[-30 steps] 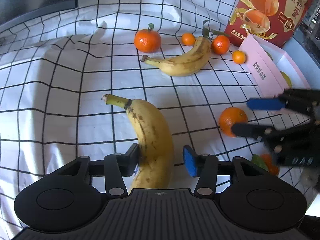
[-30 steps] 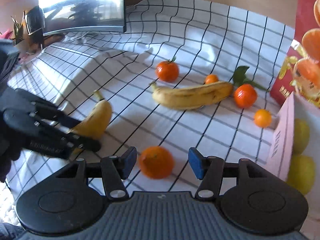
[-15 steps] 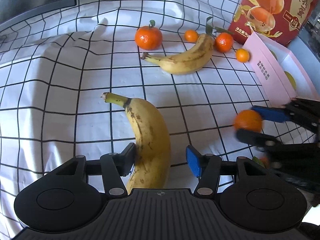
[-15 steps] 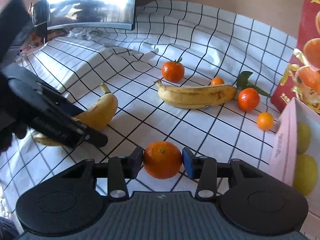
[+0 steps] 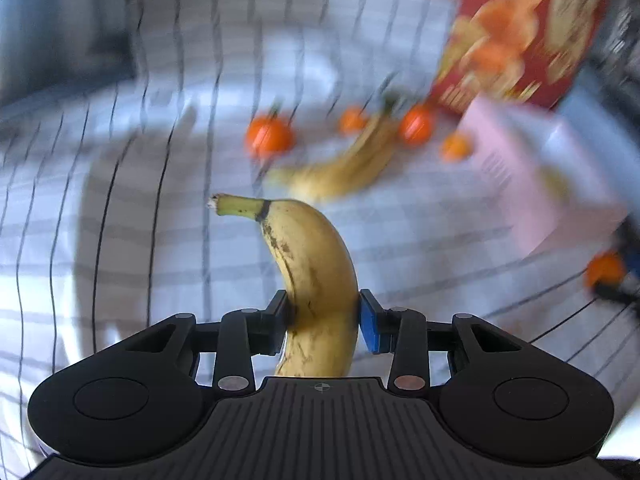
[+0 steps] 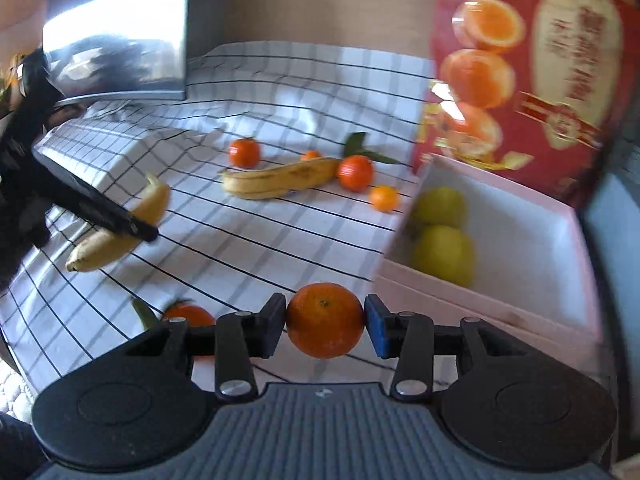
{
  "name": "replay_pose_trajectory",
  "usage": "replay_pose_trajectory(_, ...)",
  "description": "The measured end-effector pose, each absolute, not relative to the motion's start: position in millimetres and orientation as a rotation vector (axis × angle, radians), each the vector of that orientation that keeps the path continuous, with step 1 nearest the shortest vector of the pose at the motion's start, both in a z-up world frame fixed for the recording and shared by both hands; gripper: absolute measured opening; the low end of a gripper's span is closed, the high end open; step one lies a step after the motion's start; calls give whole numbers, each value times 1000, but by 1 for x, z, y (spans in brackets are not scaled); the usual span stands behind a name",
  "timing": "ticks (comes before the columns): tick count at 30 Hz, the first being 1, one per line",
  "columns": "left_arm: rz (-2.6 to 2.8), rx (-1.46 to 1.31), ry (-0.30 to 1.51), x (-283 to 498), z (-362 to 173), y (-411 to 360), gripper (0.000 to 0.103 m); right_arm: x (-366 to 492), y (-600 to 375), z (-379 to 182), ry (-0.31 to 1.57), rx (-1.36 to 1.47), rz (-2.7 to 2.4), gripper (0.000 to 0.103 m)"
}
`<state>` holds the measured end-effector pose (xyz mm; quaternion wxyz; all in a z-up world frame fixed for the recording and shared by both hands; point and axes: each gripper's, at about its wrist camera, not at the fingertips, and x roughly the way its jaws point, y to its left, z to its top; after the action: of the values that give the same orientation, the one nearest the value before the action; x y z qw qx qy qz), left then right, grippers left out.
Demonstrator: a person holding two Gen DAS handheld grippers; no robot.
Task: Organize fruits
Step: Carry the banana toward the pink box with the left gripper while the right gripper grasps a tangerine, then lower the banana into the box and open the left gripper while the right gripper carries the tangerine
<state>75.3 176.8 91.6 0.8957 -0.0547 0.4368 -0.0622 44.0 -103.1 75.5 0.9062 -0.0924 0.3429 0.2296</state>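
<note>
Yellow banana (image 5: 316,272) clamped in my left gripper (image 5: 323,316), jaws pressing both sides of its lower half, stem end pointing up and left. In the right wrist view the same banana (image 6: 120,232) is off the cloth, held by the left gripper (image 6: 100,216) at far left. Left view is heavily motion-blurred, so background detail there is rough.

My right gripper (image 6: 325,322) is clenched on an orange (image 6: 325,320), jaws touching its left and right sides, fruit clear of the surface. It sits just beside the near left corner of the pink box (image 6: 500,304). The left view catches that orange (image 5: 605,268) at the far right edge, near the pink box (image 5: 516,184).

Inside the box: two yellow-green fruits (image 6: 442,232), touching, against the left wall.

On the checked cloth (image 6: 248,248):
- second banana (image 6: 280,180) lying flat, far centre
- leafy tangerine (image 6: 355,172) just beside its right end, maybe touching, cannot tell
- stemmed tangerine (image 6: 244,153) near its left end, apart from it
- tiny tangerine (image 6: 311,155) behind the banana
- small tangerine (image 6: 384,198) between the leafy one and the box
- one more tangerine with a leaf (image 6: 188,314) close in, partly hidden behind my right gripper's left jaw arm

Red carton (image 6: 524,76) printed with oranges stands upright behind the box. Monitor (image 6: 120,44) at back left.
</note>
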Motion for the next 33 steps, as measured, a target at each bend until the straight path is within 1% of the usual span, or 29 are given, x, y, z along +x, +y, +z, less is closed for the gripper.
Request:
replay_pose_trajectory(6, -381, -239, 631, 95, 220, 125, 42, 25, -149, 88, 675, -114, 369, 43)
replay_pose_trajectory(9, -504, -284, 571, 121, 262, 84, 42, 11, -167, 94, 640, -93, 319, 43)
replay_pose_trajectory(11, -552, -293, 582, 144, 272, 49, 42, 3, -179, 96, 626, -68, 285, 43)
replay_pose_trajectory(14, -577, -302, 665, 183, 258, -3, 42, -7, -198, 94, 628, -15, 226, 43)
replay_pose_trajectory(18, -553, -346, 892, 236, 196, -55, 42, -17, -218, 89, 638, 36, 149, 43)
replay_pose_trajectory(21, -477, -348, 1010, 259, 155, -70, 42, -27, -229, 86, 636, 64, 111, 43)
replay_pose_trajectory(23, -430, -324, 1070, 267, 137, -73, 42, -31, -236, 82, 643, 85, 87, 43)
replay_pose_trajectory(29, -387, -210, 1132, 281, 106, -108, 42, -35, -249, 70, 671, 119, 43, 43)
replay_pose_trajectory(33, -278, -218, 1207, 290, 81, -115, 42, -31, -250, 66, 680, 119, 46, 43)
